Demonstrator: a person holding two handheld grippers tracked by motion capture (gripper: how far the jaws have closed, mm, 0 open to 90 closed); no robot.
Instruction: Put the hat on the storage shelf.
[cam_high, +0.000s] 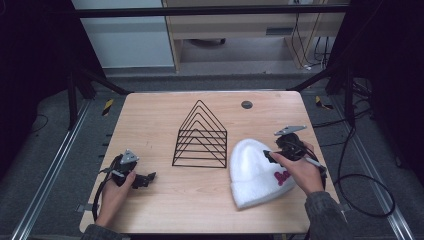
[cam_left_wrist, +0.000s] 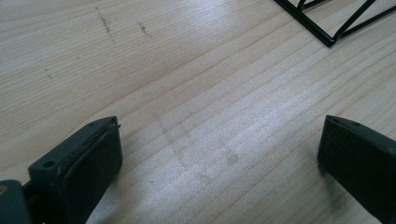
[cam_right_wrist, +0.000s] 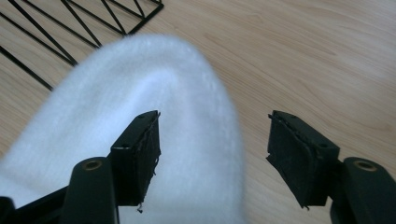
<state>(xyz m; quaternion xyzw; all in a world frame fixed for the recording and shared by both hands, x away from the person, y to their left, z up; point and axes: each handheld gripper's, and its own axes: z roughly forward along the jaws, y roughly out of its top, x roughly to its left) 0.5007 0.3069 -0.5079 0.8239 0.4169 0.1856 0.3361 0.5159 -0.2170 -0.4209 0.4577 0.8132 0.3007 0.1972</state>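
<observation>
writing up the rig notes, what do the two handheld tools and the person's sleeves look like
Both the left tool and the right tool are black, each topped by a grey three-cornered plate and trailing a black cable. Their jaws are blocky with worn black pads. The sleeves are dark grey knit.

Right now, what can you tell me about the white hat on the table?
The white beanie looks soft and fuzzy, with a folded cuff bearing a pink mark. It lies flat on the wooden table, right of the black wire rack, crown pointing away from the person. The right gripper hangs open over its right edge.
</observation>
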